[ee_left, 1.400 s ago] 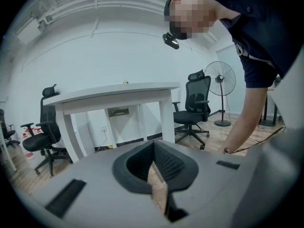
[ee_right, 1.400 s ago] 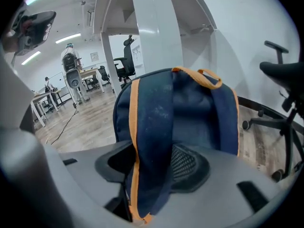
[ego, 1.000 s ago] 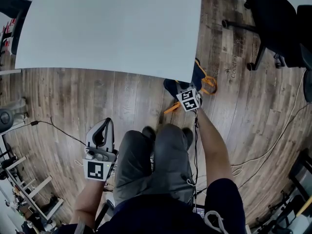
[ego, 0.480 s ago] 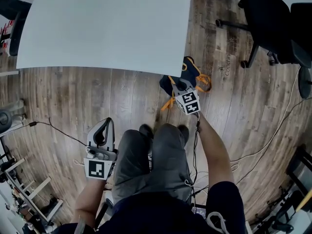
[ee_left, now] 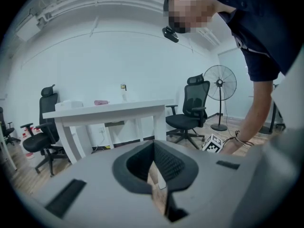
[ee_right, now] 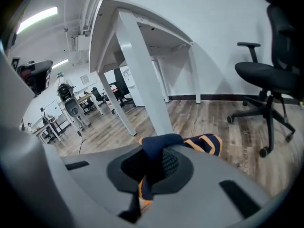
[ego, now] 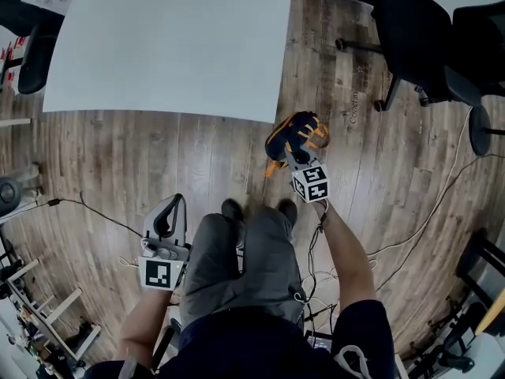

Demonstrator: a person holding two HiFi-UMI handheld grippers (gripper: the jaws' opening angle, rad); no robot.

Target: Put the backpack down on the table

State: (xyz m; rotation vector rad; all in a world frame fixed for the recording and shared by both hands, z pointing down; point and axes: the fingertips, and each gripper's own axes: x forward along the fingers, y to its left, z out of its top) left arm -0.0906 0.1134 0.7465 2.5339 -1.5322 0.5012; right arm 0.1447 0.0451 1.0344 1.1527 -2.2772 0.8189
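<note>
Our right gripper point(ego: 295, 155) clamps a strap point(ee_right: 151, 170) of the navy-and-orange backpack point(ego: 293, 131), to carry it from floor point(ego: 197, 156) to white surface point(ego: 158, 46); our left gripper point(ego: 166, 208) hangs clenched, empty.

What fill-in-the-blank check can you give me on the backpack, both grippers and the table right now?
1. The backpack, navy with ___ trim, hangs from the right gripper, whose jaws are shut on its strap.
2. The left gripper has its jaws together and holds ___.
3. The backpack is beside a corner of the white table, above the wooden ___.
Missing words: orange; nothing; floor.
</note>
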